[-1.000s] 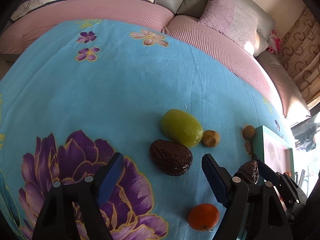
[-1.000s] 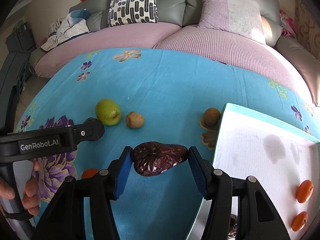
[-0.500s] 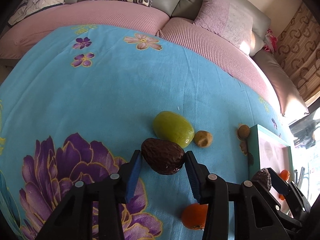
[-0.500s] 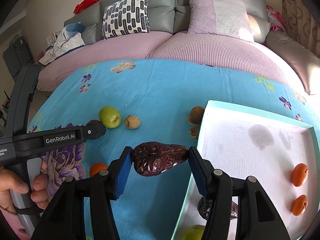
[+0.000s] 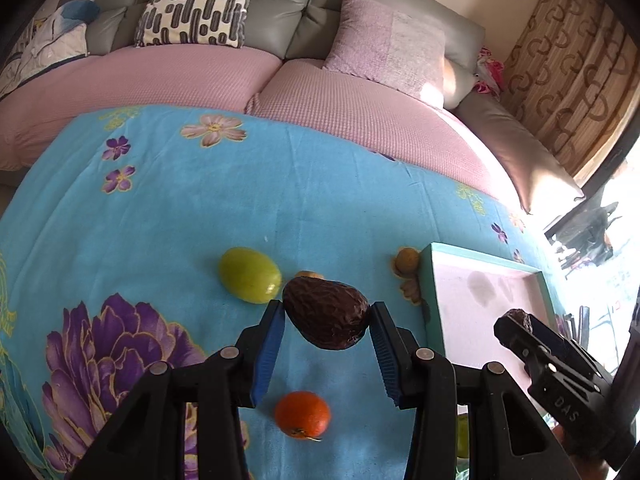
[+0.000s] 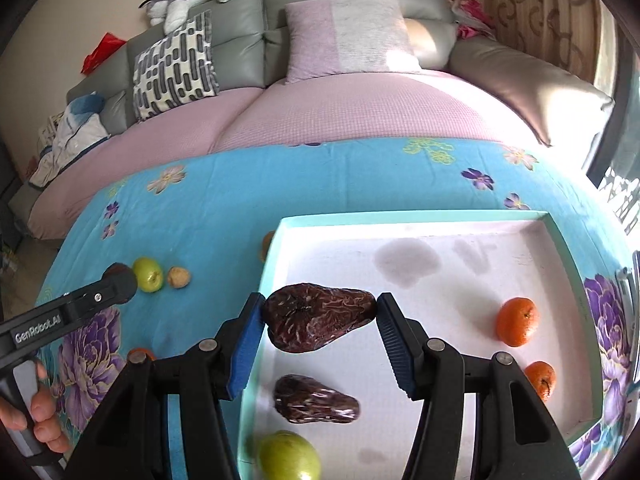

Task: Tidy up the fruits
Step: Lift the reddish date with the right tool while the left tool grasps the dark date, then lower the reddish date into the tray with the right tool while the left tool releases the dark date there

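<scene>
My left gripper (image 5: 326, 320) is shut on a dark wrinkled date (image 5: 325, 314), lifted above the blue floral cloth (image 5: 180, 200). On the cloth below lie a green fruit (image 5: 249, 275), a small tan fruit (image 5: 308, 275) and an orange (image 5: 302, 414). My right gripper (image 6: 320, 316) is shut on another dark date (image 6: 320, 322), held over the left part of the teal-rimmed tray (image 6: 400, 218). In the tray lie a third date (image 6: 316, 400), a green fruit (image 6: 289, 458) and two oranges (image 6: 516, 322) (image 6: 541, 380).
A brown fruit (image 5: 407, 260) rests against the tray's left rim (image 5: 430, 280). A pink-covered sofa (image 6: 360, 112) with cushions lies behind the table. A hand (image 6: 40, 416) holds the left gripper's handle at the lower left in the right wrist view.
My left gripper closed on the dark date and lifted it off the cloth. My right gripper carried its date rightward, from above the cloth to over the tray.
</scene>
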The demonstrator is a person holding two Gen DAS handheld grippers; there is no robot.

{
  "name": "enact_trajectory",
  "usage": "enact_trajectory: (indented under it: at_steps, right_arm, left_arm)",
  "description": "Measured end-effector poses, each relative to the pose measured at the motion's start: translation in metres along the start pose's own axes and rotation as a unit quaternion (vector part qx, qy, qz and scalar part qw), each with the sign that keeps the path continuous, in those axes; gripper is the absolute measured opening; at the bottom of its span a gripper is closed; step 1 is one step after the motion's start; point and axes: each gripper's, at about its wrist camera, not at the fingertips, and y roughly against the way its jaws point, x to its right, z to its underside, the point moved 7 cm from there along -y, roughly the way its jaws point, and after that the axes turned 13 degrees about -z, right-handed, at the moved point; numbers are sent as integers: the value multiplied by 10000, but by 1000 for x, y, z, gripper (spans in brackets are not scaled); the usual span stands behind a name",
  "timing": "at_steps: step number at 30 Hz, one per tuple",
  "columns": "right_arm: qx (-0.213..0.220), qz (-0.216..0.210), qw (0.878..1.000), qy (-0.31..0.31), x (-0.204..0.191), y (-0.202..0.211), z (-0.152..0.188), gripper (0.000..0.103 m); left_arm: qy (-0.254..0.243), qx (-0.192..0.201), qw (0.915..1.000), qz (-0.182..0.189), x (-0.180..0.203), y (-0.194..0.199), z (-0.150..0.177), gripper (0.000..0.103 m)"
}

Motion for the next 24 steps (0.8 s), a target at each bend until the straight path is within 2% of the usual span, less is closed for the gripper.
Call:
enact_trajectory:
  at_steps: [6,14,18,24]
  right_arm:
    - [162,428,9973,-578,59,26,0,59]
    - [222,598,9946,-819,94,45,3,59]
    - [158,567,9942,-900,104,45,8,59]
    - [-111,499,9937,-995,113,31,19,59]
  left_arm:
    - [-698,56,9970,344,63,10,10,47]
    - [-1438,68,9882,516,132,4,32,47]
    - [-1650,-33,9851,482,148,-7,41,47]
    - [-1681,-105,9851,355,152,-16,44,47]
